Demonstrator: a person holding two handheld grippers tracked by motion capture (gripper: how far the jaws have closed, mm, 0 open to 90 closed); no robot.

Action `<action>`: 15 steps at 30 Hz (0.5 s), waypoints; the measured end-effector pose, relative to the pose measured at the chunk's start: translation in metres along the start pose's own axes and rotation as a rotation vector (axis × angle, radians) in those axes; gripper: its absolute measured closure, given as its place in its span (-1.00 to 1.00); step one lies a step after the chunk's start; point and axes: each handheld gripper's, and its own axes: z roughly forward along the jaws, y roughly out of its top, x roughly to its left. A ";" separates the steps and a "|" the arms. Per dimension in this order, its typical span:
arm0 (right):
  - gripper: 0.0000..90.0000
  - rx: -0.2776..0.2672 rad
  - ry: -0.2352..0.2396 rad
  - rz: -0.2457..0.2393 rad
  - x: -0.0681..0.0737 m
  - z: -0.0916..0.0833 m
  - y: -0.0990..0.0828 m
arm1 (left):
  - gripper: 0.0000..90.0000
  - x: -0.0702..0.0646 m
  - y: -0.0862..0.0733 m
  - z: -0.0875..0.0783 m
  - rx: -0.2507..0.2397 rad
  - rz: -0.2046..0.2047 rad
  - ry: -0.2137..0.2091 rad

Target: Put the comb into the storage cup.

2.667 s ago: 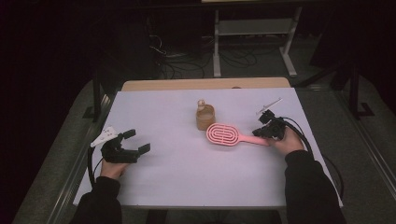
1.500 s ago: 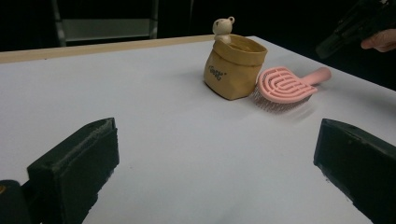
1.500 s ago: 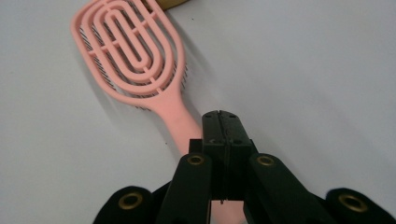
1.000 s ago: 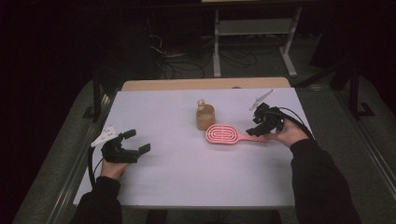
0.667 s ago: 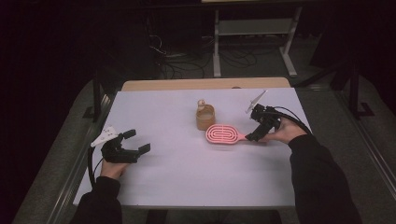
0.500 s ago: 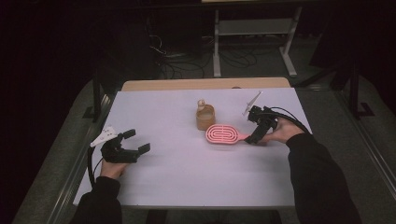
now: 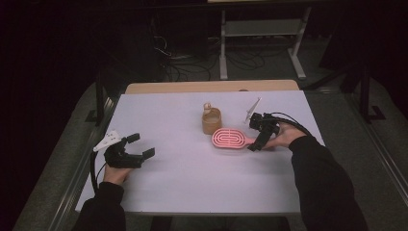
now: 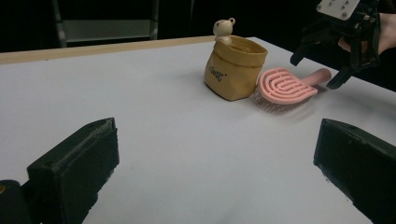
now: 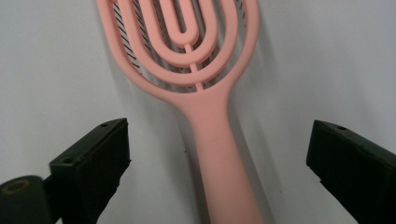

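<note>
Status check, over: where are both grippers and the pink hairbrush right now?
Right hand-held gripper open, just widened, jaws straddling pink hairbrush handle, no grip. Left hand-held gripper open, holding nothing. Tan pouch just behind brush head.

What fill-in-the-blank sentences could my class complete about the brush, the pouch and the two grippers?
1. The hairbrush is coloured ____.
2. The right gripper has its jaws ____ on either side of the brush handle.
3. The small figure in the tan pouch is a ____.
4. The left gripper holds ____.

Missing words: pink; open; bear; nothing
</note>
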 end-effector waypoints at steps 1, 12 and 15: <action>-0.79 -0.002 0.007 0.002 0.000 0.001 0.000 | -1.00 0.000 0.000 0.000 -0.001 -0.001 0.000; -0.33 0.019 0.010 -0.012 -0.002 0.006 0.002 | -1.00 0.000 0.000 0.000 0.000 -0.001 -0.001; -0.22 0.029 0.021 -0.017 -0.002 0.009 0.003 | -1.00 0.000 0.000 0.000 0.001 -0.001 -0.001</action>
